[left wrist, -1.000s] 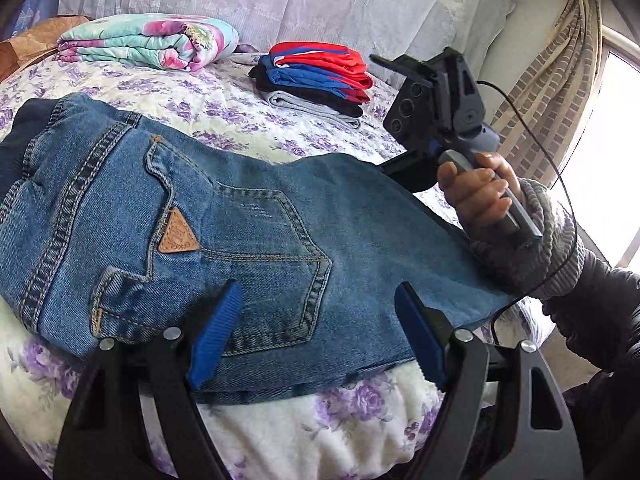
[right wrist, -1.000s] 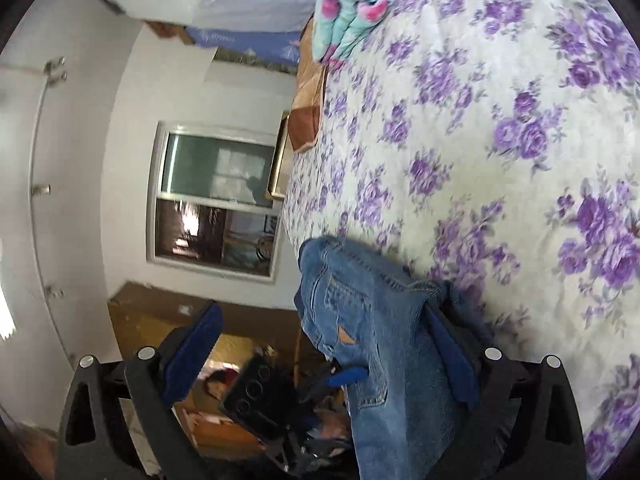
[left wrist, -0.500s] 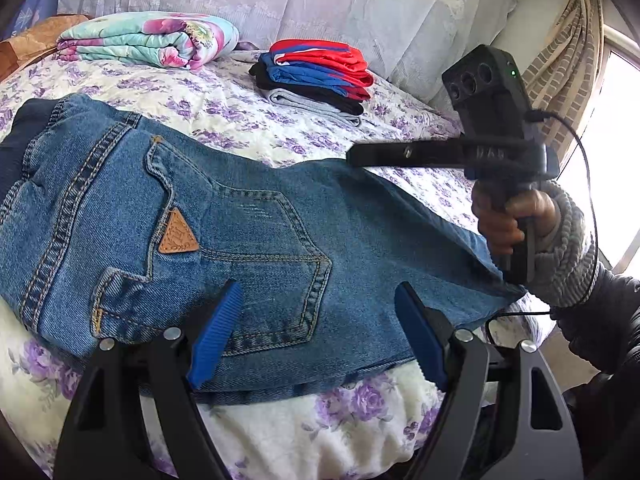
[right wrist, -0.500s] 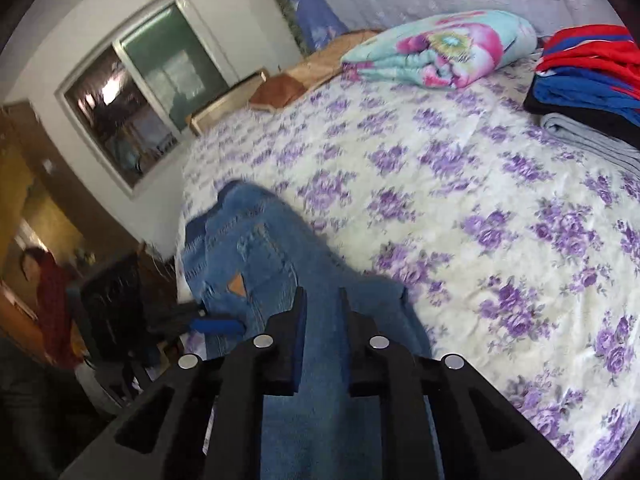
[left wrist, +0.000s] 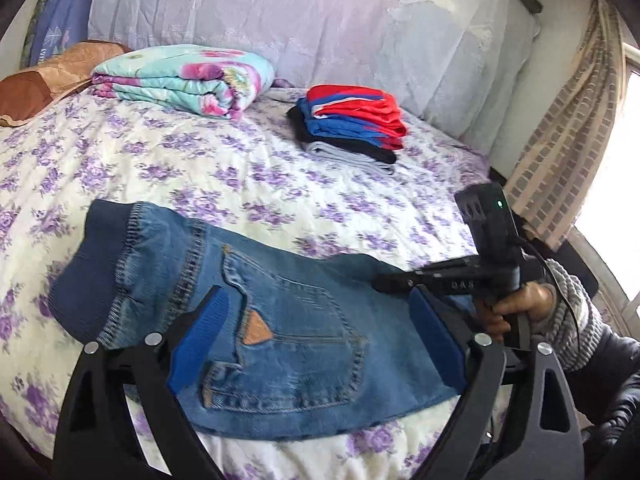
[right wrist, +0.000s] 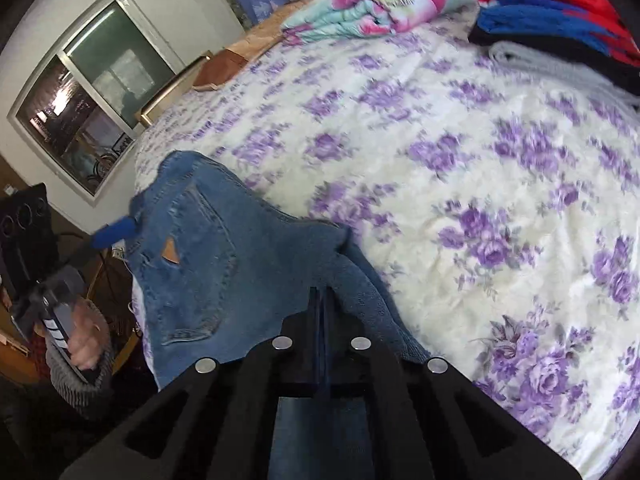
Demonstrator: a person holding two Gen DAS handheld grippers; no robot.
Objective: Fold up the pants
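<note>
Folded jeans on the flowered bed, seen over my left gripper.

My left gripper [left wrist: 316, 344] sits over the jeans [left wrist: 280, 340] with its jaws opening, blue pads wide apart on either side of the back pocket and its tan triangle patch [left wrist: 256, 330], not pressing the denim. The jeans lie folded near the front edge of the bed [left wrist: 240, 176]. At the right, a hand [left wrist: 520, 312] in a grey knit cuff holds the right gripper [left wrist: 384, 282], its jaws closed together over the jeans' right end. Farther back lie a rolled floral blanket [left wrist: 184, 80] and a stack of folded clothes [left wrist: 352, 124].
</note>
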